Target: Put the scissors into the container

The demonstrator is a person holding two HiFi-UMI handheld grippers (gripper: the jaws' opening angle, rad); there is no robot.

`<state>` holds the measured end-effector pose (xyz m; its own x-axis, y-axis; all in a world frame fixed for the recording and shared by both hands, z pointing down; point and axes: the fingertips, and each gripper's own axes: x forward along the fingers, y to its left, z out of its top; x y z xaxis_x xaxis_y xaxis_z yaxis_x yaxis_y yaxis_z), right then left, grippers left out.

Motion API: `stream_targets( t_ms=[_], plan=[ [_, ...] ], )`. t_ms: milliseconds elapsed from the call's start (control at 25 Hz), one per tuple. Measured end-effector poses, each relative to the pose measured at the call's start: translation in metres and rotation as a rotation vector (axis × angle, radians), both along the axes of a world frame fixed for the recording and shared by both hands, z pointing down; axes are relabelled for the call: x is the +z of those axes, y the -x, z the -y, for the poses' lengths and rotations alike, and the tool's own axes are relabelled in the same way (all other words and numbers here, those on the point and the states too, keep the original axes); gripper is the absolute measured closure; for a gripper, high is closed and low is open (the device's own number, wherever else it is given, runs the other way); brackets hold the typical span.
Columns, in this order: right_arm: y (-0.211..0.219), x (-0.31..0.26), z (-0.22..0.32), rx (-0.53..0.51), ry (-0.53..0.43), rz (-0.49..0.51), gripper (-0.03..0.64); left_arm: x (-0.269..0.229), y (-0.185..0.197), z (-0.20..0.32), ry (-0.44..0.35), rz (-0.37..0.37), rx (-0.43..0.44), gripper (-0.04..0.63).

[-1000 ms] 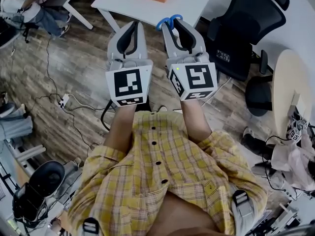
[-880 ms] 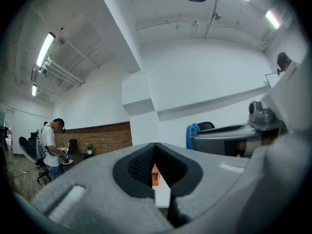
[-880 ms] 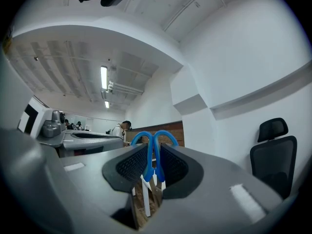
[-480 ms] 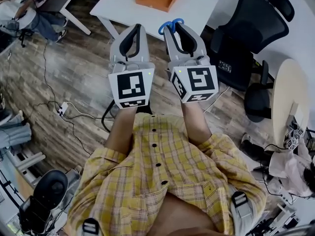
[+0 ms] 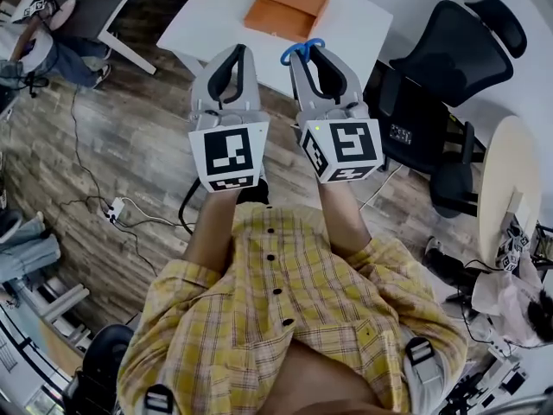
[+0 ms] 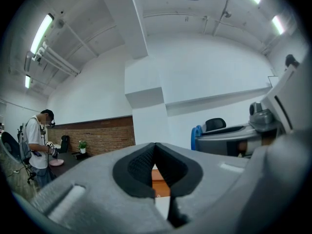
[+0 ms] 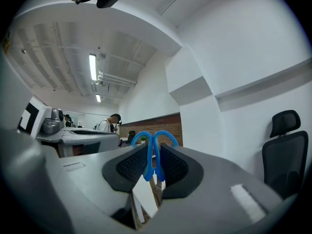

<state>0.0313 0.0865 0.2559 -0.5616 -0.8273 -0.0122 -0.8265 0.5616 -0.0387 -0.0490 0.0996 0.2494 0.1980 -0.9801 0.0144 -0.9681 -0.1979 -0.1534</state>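
My right gripper (image 5: 309,55) is shut on the blue-handled scissors (image 5: 300,50); their handle loops (image 7: 154,141) stick up between the black pads, the blades hidden. Beside it on the left, my left gripper (image 5: 234,59) is shut with nothing between its pads (image 6: 155,165). Both grippers point at the near edge of a white table (image 5: 225,15). On that table, just beyond the right gripper, lies the orange container (image 5: 287,5), a shallow open box.
A black office chair (image 5: 449,59) stands right of the table, with a round pale table (image 5: 505,180) further right. The floor is wood planks with cables (image 5: 130,201). A person sits at the far left (image 5: 34,41); another person stands in the distance (image 6: 36,147).
Both grippers have kept their grip and spacing while the view advanced toward the white table; the orange container has come closer, just ahead of the right gripper's tips.
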Motion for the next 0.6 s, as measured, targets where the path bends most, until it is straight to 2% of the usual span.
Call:
stream_targets(
  t_ms=[240, 600],
  plan=[
    [0.024, -0.011, 0.048, 0.049, -0.004, -0.008, 0.526, -0.009, 0.024, 0.052, 0.001, -0.006, 0.054, 0.597],
    [0.039, -0.008, 0.095, 0.107, -0.006, -0.03, 0.526, -0.004, 0.036, 0.104, -0.001, -0.026, 0.133, 0.597]
  ],
)
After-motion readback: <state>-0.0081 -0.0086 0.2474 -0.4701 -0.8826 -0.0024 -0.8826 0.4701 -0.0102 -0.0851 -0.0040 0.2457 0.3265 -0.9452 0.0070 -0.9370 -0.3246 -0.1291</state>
